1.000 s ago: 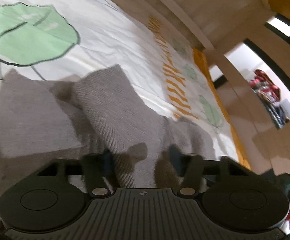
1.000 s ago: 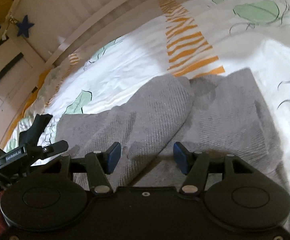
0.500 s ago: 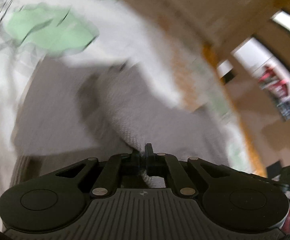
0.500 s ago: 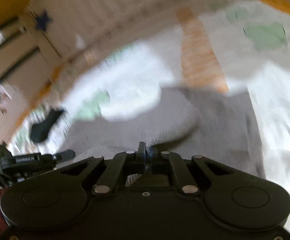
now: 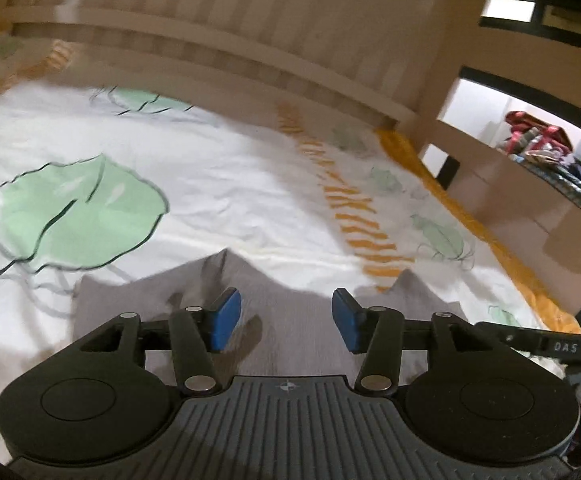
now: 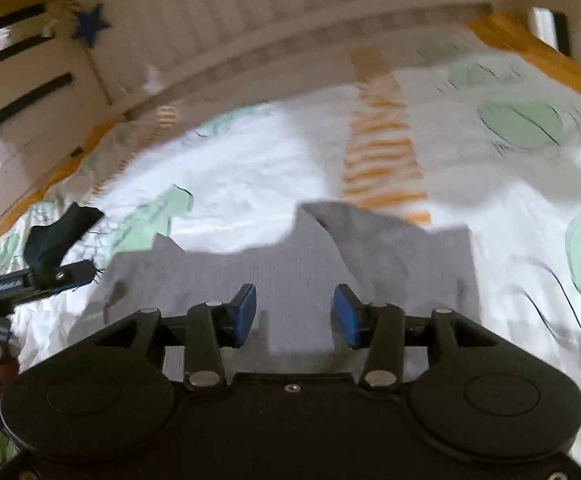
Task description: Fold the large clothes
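Observation:
A grey knitted garment [image 5: 290, 320] lies folded on the white bed cover [image 5: 218, 184] printed with green leaves and orange stripes. My left gripper [image 5: 286, 320] hovers above it, its jaws opening, with nothing pinched between the blue pads [image 5: 226, 316]. In the right wrist view the same grey garment [image 6: 290, 276] spreads below my right gripper [image 6: 293, 316], whose jaws are also opening and hold nothing. The garment's far edge shows raised folds and corners in both views.
A slatted wooden bed rail [image 5: 230, 56] runs along the far side. A dark cloth item [image 6: 56, 236] lies on the cover at the left of the right wrist view, near the other gripper's arm [image 6: 30, 280]. A pile of clothes [image 5: 546, 156] sits beyond the bed frame.
Both grippers shut on the grey fabric half a second ago, then let it go and rose. The garment has dropped back flat and both pairs of jaws stand apart.

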A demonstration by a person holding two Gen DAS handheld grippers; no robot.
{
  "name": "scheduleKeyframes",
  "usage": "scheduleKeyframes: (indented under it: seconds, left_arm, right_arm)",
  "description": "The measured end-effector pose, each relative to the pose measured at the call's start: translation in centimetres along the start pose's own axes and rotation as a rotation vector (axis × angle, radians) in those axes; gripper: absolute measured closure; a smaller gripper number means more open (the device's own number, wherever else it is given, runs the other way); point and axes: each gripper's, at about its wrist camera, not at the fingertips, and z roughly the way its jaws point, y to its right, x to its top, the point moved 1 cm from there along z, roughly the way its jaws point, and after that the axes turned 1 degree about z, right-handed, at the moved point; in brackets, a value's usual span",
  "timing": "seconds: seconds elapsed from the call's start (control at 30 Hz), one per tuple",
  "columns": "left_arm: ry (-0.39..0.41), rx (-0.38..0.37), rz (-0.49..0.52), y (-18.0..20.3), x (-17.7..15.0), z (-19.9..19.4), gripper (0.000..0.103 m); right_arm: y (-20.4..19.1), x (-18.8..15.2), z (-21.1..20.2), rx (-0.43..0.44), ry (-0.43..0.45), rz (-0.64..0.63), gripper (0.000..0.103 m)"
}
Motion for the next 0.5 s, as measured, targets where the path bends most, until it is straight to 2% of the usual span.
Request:
scheduleKeyframes:
  seconds: [0.13, 0.23, 0.33, 0.4, 0.5]
  left_arm:
    - [-0.055, 0.002, 0.023, -0.6, -0.6, 2.4, 0.054]
    - [-0.098, 0.055, -0.048, -3.1, -1.1, 3.2, 0.054]
    - [-0.126, 0.147, -0.16, -5.9, -1.4, 3.6, 0.054]
    - [-0.142, 0.155, -0.22, -7.4, -1.9, 3.4, 0.052]
    - [-0.148, 0.159, -0.196, -7.0, -2.0, 3.2, 0.051]
  right_arm:
    - [-1.4, -0.2, 2.1, 0.062, -0.012, -0.08, 0.05]
    - [-1.2, -1.1, 3.6, 0.037, -0.059, -0.09, 0.051]
    - [0.7, -1.6, 4.6, -0.055, -0.089, -0.034, 0.053]
    - [2.2, -1.6, 4.7, -0.06, -0.094, 0.035, 0.058]
    - [2.6, -1.5, 4.7, -0.049, -0.097, 0.075, 0.058]
